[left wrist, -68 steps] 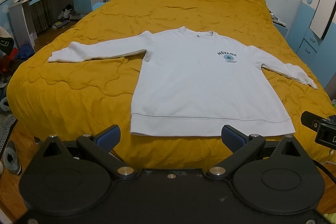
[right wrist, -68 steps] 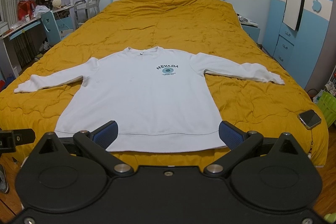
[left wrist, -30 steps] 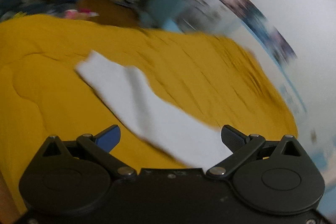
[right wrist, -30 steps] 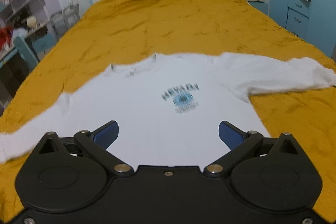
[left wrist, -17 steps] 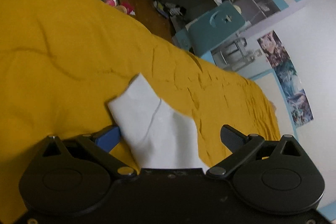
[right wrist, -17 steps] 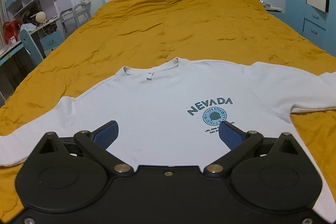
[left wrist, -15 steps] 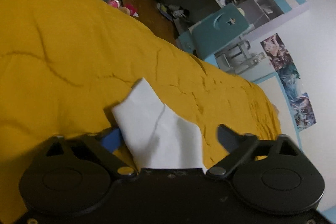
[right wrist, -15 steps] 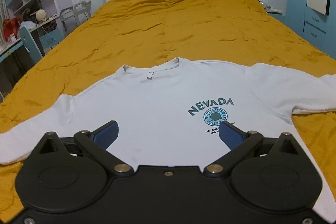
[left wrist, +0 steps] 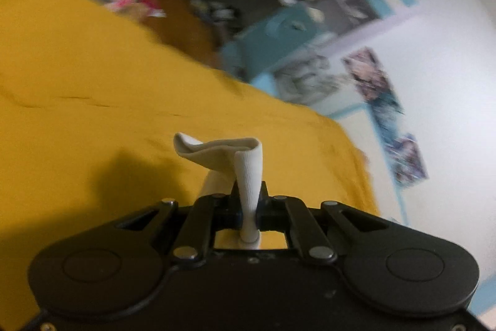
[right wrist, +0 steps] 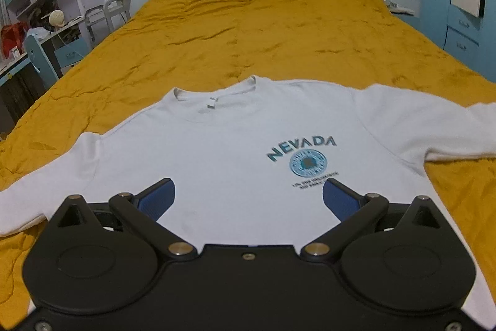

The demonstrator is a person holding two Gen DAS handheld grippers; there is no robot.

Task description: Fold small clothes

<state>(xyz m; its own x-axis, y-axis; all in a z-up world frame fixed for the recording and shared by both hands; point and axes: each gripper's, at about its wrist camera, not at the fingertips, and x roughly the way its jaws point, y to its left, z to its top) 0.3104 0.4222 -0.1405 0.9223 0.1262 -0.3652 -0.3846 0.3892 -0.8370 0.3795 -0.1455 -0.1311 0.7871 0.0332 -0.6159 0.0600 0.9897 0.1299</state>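
white knit sweatshirt [right wrist: 235, 163] lies flat on the quilted mustard bed [right wrist: 279, 30], collar toward the headboard, sleeves spread sideways. left hand-held gripper [left wrist: 248, 208] pinches its ribbed cuff [left wrist: 248, 176]; right hand-held gripper [right wrist: 246, 199] gapes above the chest.

We see the white sweatshirt [right wrist: 235, 151] as soft matt cloth, its cuff [left wrist: 248, 172] finely ribbed, on a yellow quilted bedspread [right wrist: 279, 30] with slight sheen; the grippers' black plastic bodies look matt with bright metal pins.
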